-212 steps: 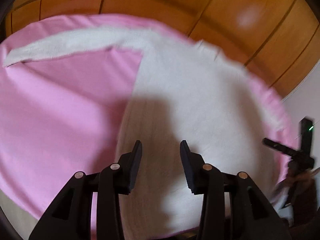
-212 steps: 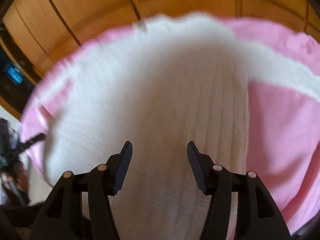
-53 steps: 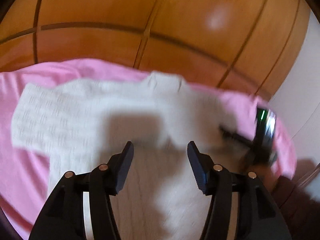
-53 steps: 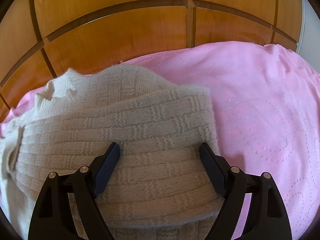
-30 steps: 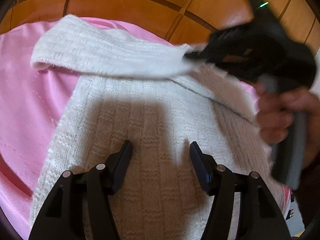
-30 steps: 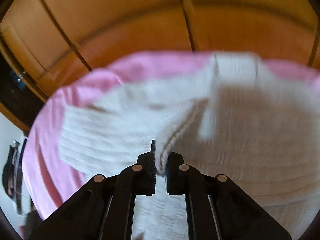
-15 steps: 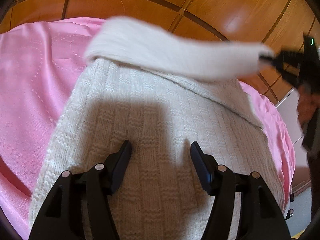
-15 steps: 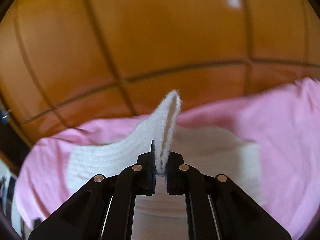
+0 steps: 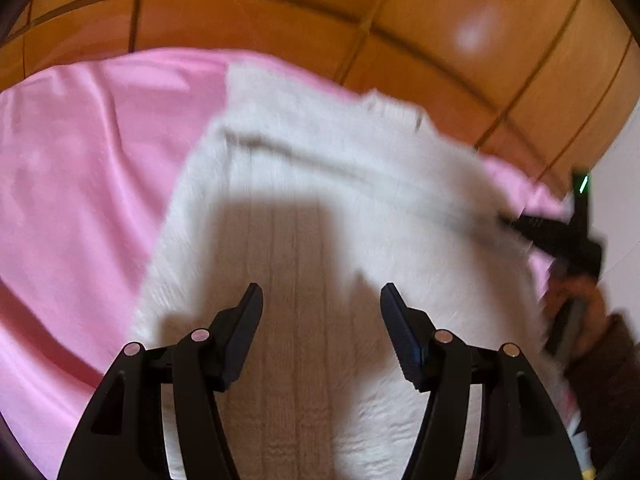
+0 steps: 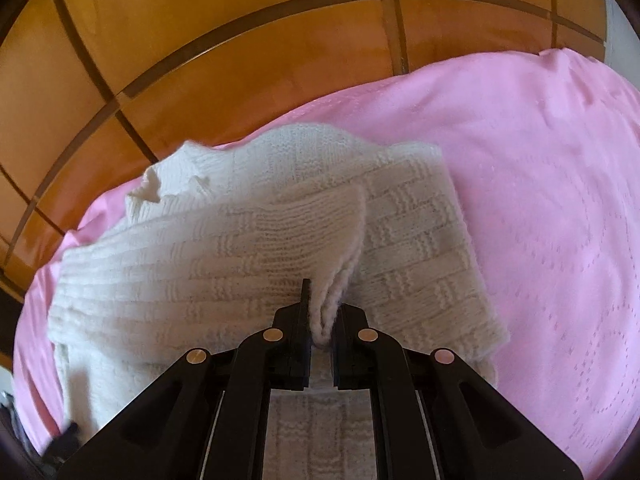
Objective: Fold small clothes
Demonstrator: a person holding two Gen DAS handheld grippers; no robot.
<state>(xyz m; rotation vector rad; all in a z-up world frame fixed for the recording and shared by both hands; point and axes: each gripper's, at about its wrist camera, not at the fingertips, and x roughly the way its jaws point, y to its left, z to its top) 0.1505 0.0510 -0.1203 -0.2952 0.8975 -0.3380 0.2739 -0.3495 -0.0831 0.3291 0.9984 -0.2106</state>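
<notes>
A wood panel wall (image 10: 248,40) rises behind a bed whose pink sheet (image 10: 560,200) fills most of both wrist views. On the sheet lies a cream knit sweater (image 10: 420,216), its body flat and its collar toward the wall. One sleeve (image 10: 280,232) is folded across the chest, its cuff end pinched and lifted slightly off the knit beneath. The right gripper (image 10: 320,328) holds that cuff: its jaws are closed tight on a fold of the ribbed edge, with only the cloth between them. In the left wrist view, blurred by motion, the sweater (image 9: 320,184) spreads ahead on the sheet (image 9: 80,184), and the left gripper (image 9: 320,312) hovers over its lower body with jaws spread wide and nothing between them. At the right edge of that view the right gripper (image 9: 560,236) appears as a dark blur beside the sweater, held in a hand (image 9: 576,300).
</notes>
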